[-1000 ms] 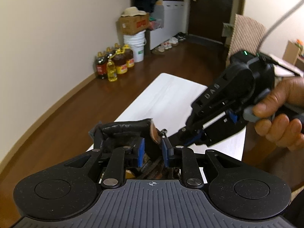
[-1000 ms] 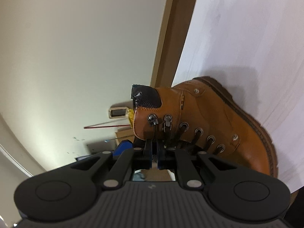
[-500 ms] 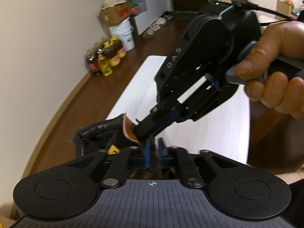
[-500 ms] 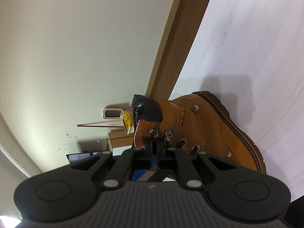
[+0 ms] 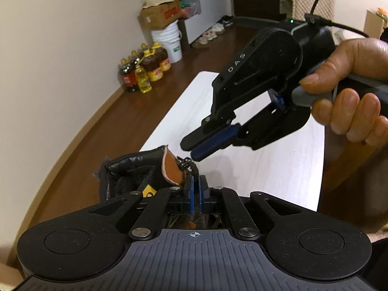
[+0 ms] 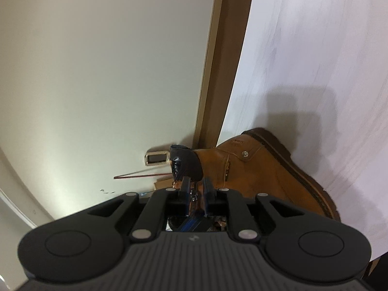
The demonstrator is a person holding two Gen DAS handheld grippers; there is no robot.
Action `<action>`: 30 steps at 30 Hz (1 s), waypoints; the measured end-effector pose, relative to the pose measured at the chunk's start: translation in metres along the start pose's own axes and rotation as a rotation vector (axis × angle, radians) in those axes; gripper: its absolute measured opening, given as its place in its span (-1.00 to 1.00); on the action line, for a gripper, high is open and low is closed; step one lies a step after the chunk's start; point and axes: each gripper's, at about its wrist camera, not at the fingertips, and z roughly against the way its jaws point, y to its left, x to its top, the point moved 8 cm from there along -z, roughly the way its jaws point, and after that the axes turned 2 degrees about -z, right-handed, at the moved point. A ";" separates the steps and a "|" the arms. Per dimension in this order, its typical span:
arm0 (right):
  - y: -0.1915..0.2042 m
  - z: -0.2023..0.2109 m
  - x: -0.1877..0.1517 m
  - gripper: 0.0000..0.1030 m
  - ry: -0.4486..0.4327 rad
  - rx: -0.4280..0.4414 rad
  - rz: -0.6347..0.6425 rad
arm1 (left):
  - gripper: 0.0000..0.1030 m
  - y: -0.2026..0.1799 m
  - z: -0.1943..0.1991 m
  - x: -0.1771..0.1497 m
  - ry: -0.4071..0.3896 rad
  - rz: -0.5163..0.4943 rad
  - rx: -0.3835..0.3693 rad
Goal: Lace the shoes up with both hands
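A tan leather boot [image 6: 262,169] with a black padded collar [image 5: 131,165] lies on the white table [image 5: 278,165]. My left gripper [image 5: 195,181] is shut on the dark lace [image 5: 192,167] just beside the boot's top eyelet. My right gripper [image 5: 196,149] hovers a little above that eyelet, its blue-padded fingers slightly parted and empty. In the right wrist view the right gripper [image 6: 196,184] stands over the boot's collar [image 6: 186,162], and its fingers [image 6: 185,186] have a small gap between them.
A wall and wooden floor run along the table's left edge. Oil bottles [image 5: 145,70], a white bucket [image 5: 169,41] and a cardboard box [image 5: 161,13] stand on the floor far back. A hand [image 5: 351,89] holds the right gripper.
My right gripper has let go of the lace, opened a little and drawn up and away from the eyelet. My left gripper has shut on the lace.
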 end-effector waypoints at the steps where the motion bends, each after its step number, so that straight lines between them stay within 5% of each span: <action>1: -0.001 -0.002 0.000 -0.73 0.006 0.005 -0.009 | -0.92 0.001 0.000 0.000 0.000 0.007 0.000; 8: -0.009 -0.011 -0.001 -0.76 0.038 0.056 -0.102 | -0.92 0.005 0.000 0.000 0.001 0.047 0.006; 10: -0.011 -0.007 -0.001 -0.94 0.039 0.061 -0.124 | -0.92 0.006 -0.001 0.000 0.001 0.057 0.002; 13: -0.013 -0.005 -0.001 -0.95 0.024 0.085 -0.159 | -0.86 0.005 0.000 0.001 0.000 0.068 -0.006; 18: -0.011 0.023 0.020 -0.99 -0.134 0.090 -0.146 | -0.41 0.002 0.015 0.000 -0.040 0.097 -0.052; 23: -0.007 0.066 0.043 -0.98 -0.277 -0.028 -0.008 | -0.43 0.006 0.032 -0.012 -0.053 0.108 -0.038; 30: -0.014 0.033 0.018 -0.69 -0.111 0.008 -0.068 | -0.44 -0.003 0.026 -0.026 -0.015 0.032 0.005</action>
